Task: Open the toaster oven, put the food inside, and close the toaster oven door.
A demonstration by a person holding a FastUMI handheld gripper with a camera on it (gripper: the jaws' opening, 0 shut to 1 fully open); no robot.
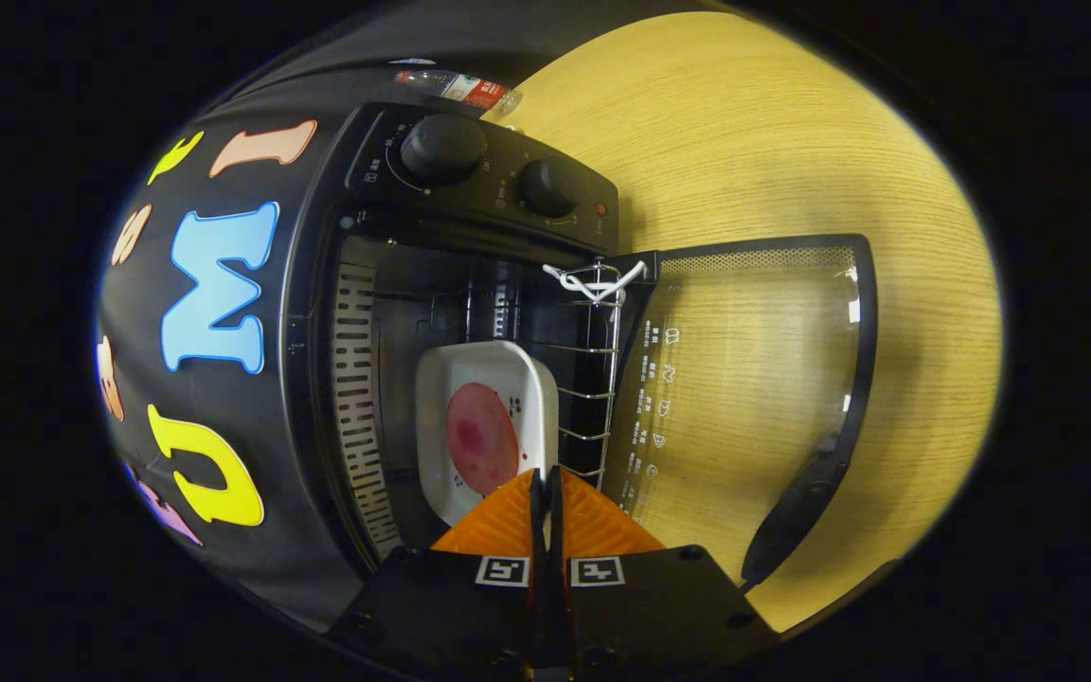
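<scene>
My gripper [545,478] is pinched to a narrow slit, empty, w/ white dish [484,426] at its 11 o'clock. Oven door [754,379] hangs open at 2 o'clock. Risk: closing sweep may clip the protruding wire rack [598,379].

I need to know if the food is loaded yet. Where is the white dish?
The white dish sits inside the open toaster oven on its wire rack, just ahead of the shut gripper.

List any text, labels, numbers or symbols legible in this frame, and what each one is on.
None can be quoted.
Glass door of the black toaster oven: column of small white food icons with captions, too small to read.
Control panel by the two black knobs: white markings, blurred.
Clear plastic bottle with red label: print unreadable.
Hand-held gripper, fingers closed together: two square black-and-white markers, no words.
</scene>
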